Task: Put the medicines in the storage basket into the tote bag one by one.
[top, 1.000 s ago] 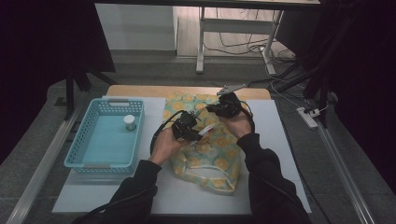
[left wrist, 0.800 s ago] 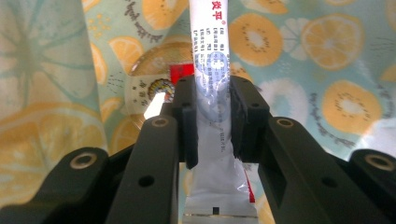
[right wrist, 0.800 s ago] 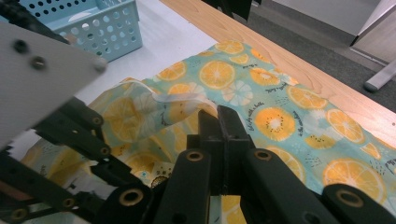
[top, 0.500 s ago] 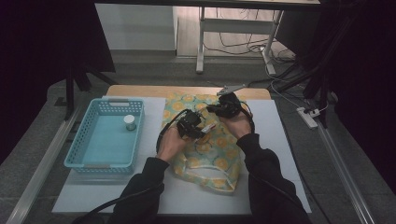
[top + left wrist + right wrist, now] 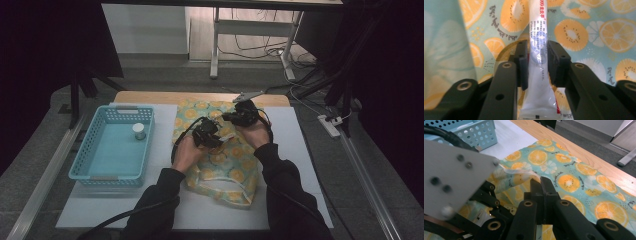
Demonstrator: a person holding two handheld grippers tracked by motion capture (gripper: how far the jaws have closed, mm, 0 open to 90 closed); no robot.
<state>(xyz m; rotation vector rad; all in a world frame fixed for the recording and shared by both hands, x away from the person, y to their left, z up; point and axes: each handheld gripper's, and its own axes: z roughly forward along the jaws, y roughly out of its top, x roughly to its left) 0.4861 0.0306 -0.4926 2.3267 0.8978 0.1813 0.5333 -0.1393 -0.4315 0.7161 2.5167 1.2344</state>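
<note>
Your left gripper [image 5: 537, 60] has a white tube [image 5: 539, 75] standing between its jaws, which have just been opening; the right pad still looks to touch the tube's side, while a thin gap shows at the left pad. The tube carries red and blue print and points away along the jaws, over the fruit-print bag [image 5: 584, 32] that lies under it. Your right gripper [image 5: 540, 185] is clamped tight on a fold of the bag's fabric at its edge [image 5: 522, 172], lifting that edge a little; the left gripper's grey plate [image 5: 454, 172] sits just beside it. From the high view, both grippers [image 5: 207, 134] [image 5: 243, 114] meet over the upper middle of the bag [image 5: 220, 165], which is spread on the white table mat [image 5: 295, 150]. To the left, well apart, a blue basket [image 5: 95, 172] holds a small white jar [image 5: 138, 131].
</note>
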